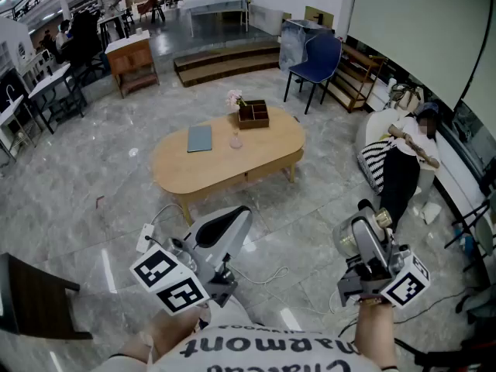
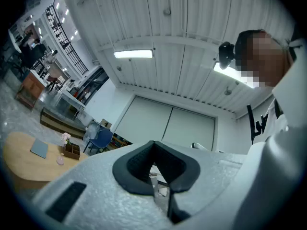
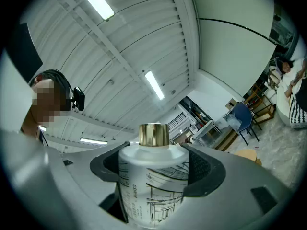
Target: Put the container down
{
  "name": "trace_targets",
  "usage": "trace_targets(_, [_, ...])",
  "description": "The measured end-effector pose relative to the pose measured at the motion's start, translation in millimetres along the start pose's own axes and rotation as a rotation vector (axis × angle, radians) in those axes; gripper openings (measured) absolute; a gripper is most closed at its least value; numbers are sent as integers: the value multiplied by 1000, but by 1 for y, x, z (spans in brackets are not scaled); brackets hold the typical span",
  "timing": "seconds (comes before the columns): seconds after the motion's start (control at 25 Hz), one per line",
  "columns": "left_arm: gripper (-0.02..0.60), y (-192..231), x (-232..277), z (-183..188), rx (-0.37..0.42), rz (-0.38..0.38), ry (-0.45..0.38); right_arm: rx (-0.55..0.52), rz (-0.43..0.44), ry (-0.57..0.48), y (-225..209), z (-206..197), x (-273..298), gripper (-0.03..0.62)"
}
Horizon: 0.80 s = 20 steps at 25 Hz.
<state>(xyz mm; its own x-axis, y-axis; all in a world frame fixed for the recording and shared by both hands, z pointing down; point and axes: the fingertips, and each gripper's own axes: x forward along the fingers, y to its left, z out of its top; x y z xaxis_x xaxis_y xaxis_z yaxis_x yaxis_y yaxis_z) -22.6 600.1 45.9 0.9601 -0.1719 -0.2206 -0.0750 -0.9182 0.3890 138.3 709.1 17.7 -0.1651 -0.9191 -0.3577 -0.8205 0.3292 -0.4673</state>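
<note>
The big room is showing a shiny grey floor (image 1: 93, 208), and a wooden table (image 1: 225, 157) is sitting at 12 o'clock, well apart from my tongs. My right gripper (image 3: 156, 166) is squeezing the container (image 3: 151, 190), a white bottle with a gold cap, up in the air at 4 o'clock. My left gripper (image 2: 154, 169) is hanging at 7 o'clock with its jaws pressed together and nothing inside.
</note>
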Motion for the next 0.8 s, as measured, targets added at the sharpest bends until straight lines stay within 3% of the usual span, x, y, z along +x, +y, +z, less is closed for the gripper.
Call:
trace_targets(0.32, [14,58,13,31,7,20,-24,29,22,3,-25,-9,58,347])
trace_targets(0.56, [14,141,18,64,-2,51,-52,120,84,6,-51,-33,138,347])
trace_targets(0.8, [14,232,24,108,-8,97,-49,128,124,58,-72,-57,248,347])
